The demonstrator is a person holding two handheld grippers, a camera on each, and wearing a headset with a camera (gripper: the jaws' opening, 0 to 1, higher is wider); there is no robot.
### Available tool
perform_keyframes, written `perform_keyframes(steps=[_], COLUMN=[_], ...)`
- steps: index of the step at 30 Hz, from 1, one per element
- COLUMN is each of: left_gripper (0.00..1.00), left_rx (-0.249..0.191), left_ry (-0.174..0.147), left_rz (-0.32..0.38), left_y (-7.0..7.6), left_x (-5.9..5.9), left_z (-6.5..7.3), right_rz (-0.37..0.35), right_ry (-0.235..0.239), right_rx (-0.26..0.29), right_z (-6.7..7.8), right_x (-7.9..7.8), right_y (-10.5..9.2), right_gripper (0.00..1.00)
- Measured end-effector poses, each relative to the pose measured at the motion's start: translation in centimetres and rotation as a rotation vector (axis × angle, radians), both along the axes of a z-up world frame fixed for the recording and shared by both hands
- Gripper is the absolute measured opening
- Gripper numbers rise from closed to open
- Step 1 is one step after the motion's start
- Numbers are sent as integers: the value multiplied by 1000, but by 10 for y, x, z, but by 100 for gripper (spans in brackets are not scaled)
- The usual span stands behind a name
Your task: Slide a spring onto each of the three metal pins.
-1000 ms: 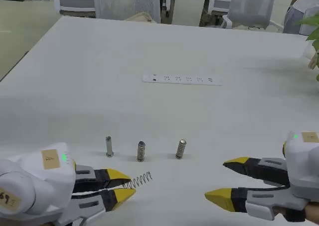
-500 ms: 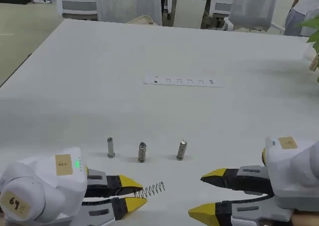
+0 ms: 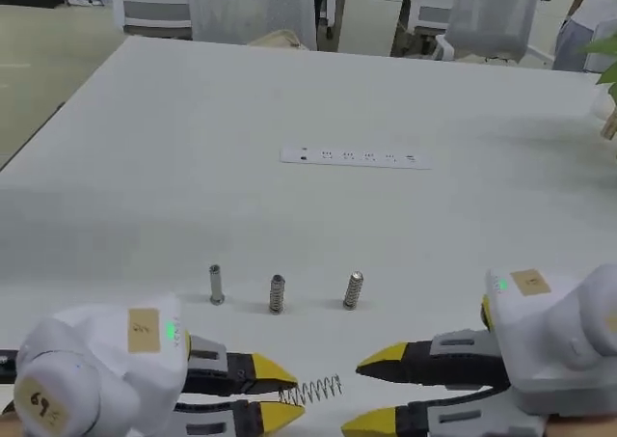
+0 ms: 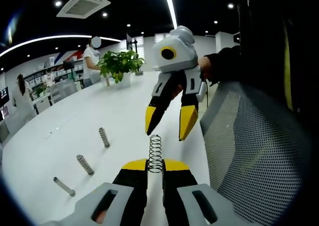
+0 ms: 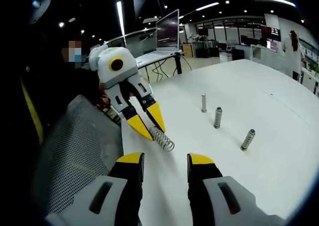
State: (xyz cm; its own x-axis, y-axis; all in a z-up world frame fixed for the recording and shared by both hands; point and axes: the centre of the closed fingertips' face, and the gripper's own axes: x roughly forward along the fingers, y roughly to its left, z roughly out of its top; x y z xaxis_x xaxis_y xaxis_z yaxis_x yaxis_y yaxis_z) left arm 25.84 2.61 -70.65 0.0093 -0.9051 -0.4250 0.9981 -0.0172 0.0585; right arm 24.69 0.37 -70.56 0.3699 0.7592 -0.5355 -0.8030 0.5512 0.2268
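Three metal pins stand in a row on the white table [image 3: 318,215]. The left pin [image 3: 216,285] [image 4: 64,186] [image 5: 203,103] is bare. The middle pin [image 3: 278,293] [image 4: 84,164] [image 5: 218,117] and the right pin [image 3: 353,290] [image 4: 103,137] [image 5: 247,139] each carry a spring. My left gripper [image 3: 286,392] [image 4: 155,165] [image 5: 145,123] is shut on one end of a loose spring [image 3: 315,390] [image 4: 155,151] [image 5: 162,138], held level just in front of the pins. My right gripper [image 3: 373,391] [image 5: 165,160] [image 4: 167,128] stands open, facing the spring's free end, a short gap away.
A white power strip [image 3: 355,156] lies further back on the table. Mesh chairs [image 3: 249,3] stand at the far edge, and a potted plant [image 4: 118,64] sits at the right end. A mesh chair back [image 4: 249,151] is close behind the near edge.
My left gripper has carried the spring to the right and nearer to me. The right gripper has moved left toward it, narrowing the gap. The pins have not moved.
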Motion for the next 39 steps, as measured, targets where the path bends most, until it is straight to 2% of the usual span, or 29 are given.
perform_keyframes(steps=[11, 28, 35, 39], left_gripper=[3, 3, 3, 3], left_rx=[-12, -21, -21, -19], left_ry=[6, 10, 8, 6], left_rz=[-47, -72, -73, -69], left_y=[-7, -12, -13, -13], left_x=[-12, -19, -19, -18], left_z=[6, 9, 9, 9], right_rz=[41, 71, 93, 127], right_ry=[28, 45, 31, 21], right_rx=[30, 47, 22, -29], right_z=[1, 5, 11, 12], right_x=[-4, -9, -10, -10], right_y=[9, 12, 16, 20], right_gripper=[26, 11, 10, 9])
